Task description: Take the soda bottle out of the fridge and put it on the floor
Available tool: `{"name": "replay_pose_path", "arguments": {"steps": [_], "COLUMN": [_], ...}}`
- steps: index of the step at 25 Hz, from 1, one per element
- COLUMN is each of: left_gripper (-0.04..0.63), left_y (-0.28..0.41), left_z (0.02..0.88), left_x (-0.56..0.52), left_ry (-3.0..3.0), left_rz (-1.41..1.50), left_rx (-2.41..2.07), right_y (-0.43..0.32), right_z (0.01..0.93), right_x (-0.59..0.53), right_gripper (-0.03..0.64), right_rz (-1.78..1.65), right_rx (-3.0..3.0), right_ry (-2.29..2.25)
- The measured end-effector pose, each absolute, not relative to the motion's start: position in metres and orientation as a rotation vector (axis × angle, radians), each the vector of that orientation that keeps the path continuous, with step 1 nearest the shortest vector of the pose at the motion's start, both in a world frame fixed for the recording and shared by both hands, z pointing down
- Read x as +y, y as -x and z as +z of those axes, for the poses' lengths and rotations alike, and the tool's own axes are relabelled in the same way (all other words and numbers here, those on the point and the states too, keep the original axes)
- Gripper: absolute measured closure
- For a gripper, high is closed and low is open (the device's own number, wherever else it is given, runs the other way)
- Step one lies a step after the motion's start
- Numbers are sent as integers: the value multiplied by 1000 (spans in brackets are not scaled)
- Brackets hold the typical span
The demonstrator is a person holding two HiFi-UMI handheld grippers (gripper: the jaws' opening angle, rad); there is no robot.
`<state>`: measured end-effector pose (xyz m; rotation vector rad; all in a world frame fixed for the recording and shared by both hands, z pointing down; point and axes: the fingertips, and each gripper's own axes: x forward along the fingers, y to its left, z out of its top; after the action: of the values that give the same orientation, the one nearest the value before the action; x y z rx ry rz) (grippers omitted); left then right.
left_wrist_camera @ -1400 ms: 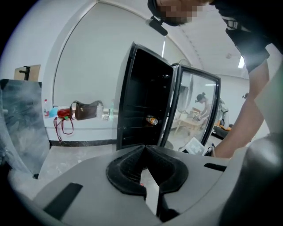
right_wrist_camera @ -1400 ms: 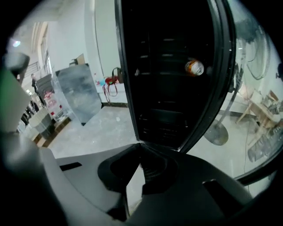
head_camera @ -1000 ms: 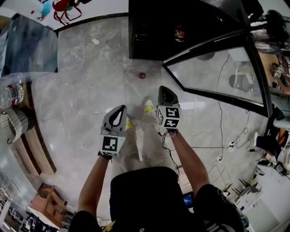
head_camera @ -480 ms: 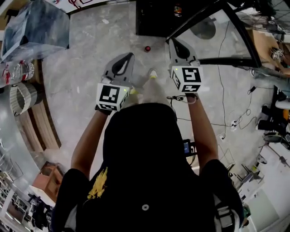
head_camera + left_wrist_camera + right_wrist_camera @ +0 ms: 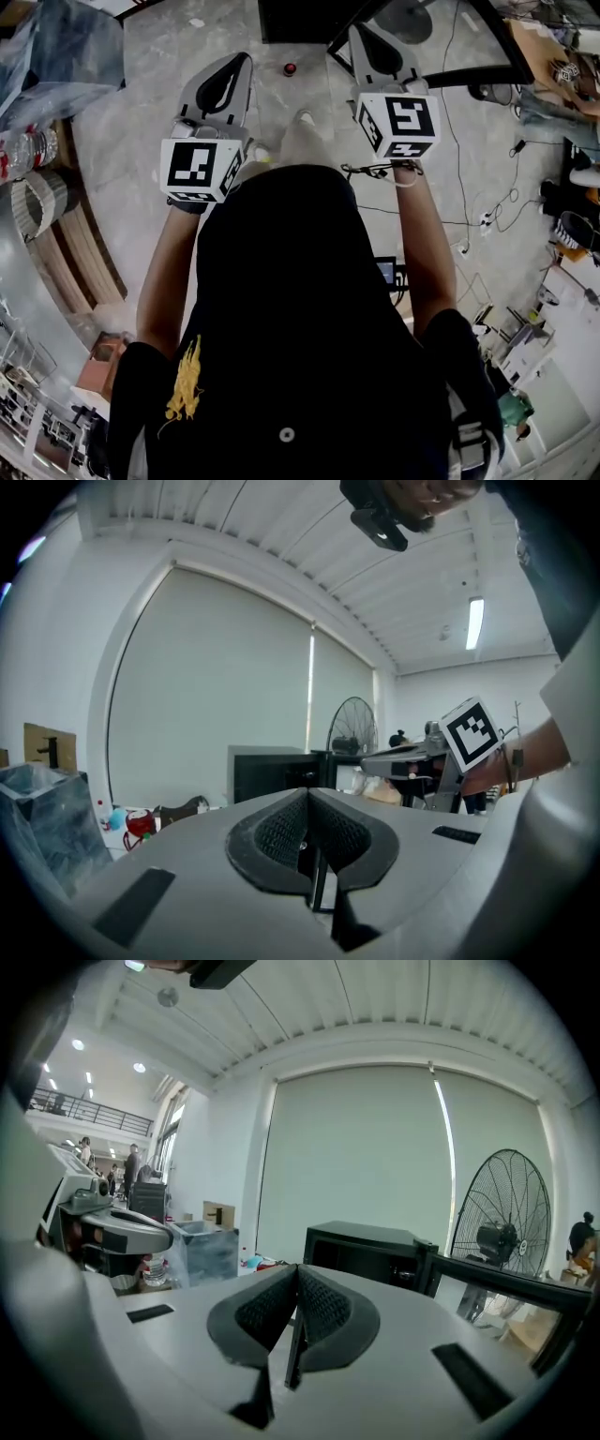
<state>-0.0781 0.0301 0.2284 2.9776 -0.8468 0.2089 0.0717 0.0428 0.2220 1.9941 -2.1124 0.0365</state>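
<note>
- The left gripper point(image 5: 241, 62) and right gripper point(image 5: 362, 34), both clenched on nothing, have risen in the head view; the red dot point(image 5: 290, 68) on the floor before the fridge point(image 5: 300, 19) may be the soda bottle.
- Left gripper view: jaws together, with the fridge open ahead.
- Right gripper view: likewise; no bottle shows, so progress is unclear.

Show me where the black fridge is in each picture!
Head view: the fridge is at the top edge, near the middle.
Left gripper view: the fridge is near the middle, a bit left.
Right gripper view: the fridge is just right of the middle.
Shared landmark: the plastic-covered bin, left of the fridge in every view.
</note>
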Motion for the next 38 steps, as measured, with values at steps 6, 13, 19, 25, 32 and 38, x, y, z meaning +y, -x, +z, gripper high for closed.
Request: {"name": "replay_pose_path", "arguments": {"steps": [6, 13, 19, 25, 32, 38], "left_gripper": [577, 577, 577, 577, 577, 577], "left_y": [74, 78, 86, 108, 101, 99], "left_z": [211, 201, 206, 202, 194, 192], "left_x": [41, 26, 21, 21, 28, 28], "left_ry": [-3001, -2979, -2947, -2930, -2968, -2978], "left_rz": [206, 164, 174, 166, 159, 160], "left_rx": [-862, -914, -943, -980, -952, -941], "right_y": [-67, -54, -57, -35, -23, -18], "right_z": [208, 208, 210, 203, 194, 191], "right_x": [48, 35, 29, 30, 33, 30], "right_gripper": [620, 620, 620, 620, 620, 620], "right_rz": [5, -8, -6, 9, -15, -26], "right_rx": [-2144, -2177, -2181, -2204, -2229, -2244], "right_ry": [-1988, -1941, -1907, -1909, -1895, -1886]}}
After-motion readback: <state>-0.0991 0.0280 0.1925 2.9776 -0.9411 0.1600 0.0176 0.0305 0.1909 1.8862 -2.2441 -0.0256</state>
